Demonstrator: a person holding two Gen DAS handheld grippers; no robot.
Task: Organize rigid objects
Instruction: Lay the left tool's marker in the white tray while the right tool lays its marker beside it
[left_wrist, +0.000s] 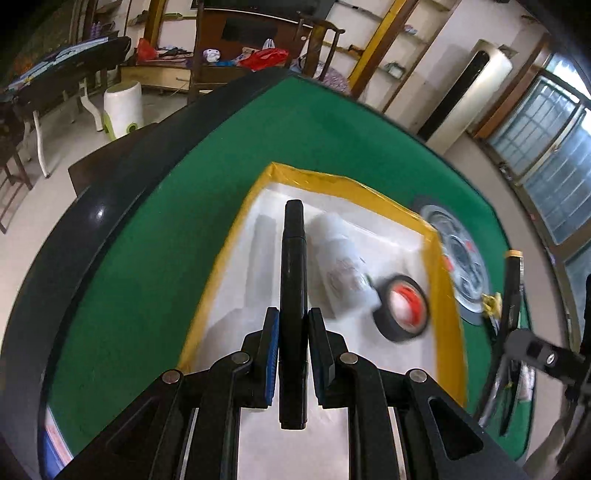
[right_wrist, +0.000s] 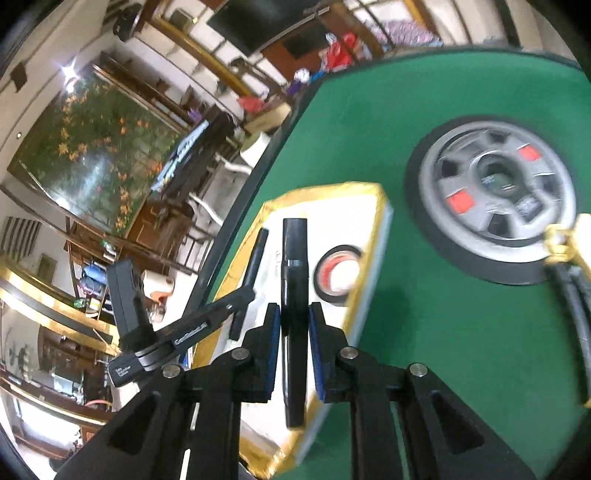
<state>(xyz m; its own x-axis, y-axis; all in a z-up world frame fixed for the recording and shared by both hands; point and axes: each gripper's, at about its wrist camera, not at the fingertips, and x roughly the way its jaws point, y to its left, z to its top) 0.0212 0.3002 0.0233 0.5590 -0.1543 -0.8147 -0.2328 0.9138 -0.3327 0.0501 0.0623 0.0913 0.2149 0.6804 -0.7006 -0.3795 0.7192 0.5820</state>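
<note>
Looking down the left gripper (left_wrist: 292, 325), its blue-padded fingers (left_wrist: 271, 332) are clamped on a black marker (left_wrist: 293, 295) that runs straight out ahead, hanging over a white foam tray (left_wrist: 399, 236) with yellow tape around the rim. The tray sits on a green felt table (left_wrist: 155, 236). Inside the tray there's a white bottle (left_wrist: 341, 266) lying on its side and, just beside it toward the right rim, a roll of black tape (left_wrist: 402, 308) with a red-and-white core. A long moulded slot (left_wrist: 264, 254) in the foam runs along just left of the marker.

The right wrist view gets the same tray (right_wrist: 364, 206) from the other side, and the tape roll (right_wrist: 336, 271) again, but the bottle doesn't show there. The right gripper (right_wrist: 294, 325) is also squeezed shut on a black marker (right_wrist: 294, 288) of its own, held over the tray. You can also see the left gripper (right_wrist: 207, 317) from outside here, with its marker (right_wrist: 255, 258) poking past it.

Both cameras catch a round grey disc with red squares set into the felt (right_wrist: 495, 203) next to the tray. Only the left one shows the window and tall white appliance (left_wrist: 469, 92); only the right one shows the big flower painting (right_wrist: 92, 155). There's something black with yellow bits at the right edge (right_wrist: 569, 243), too blurred to call.
</note>
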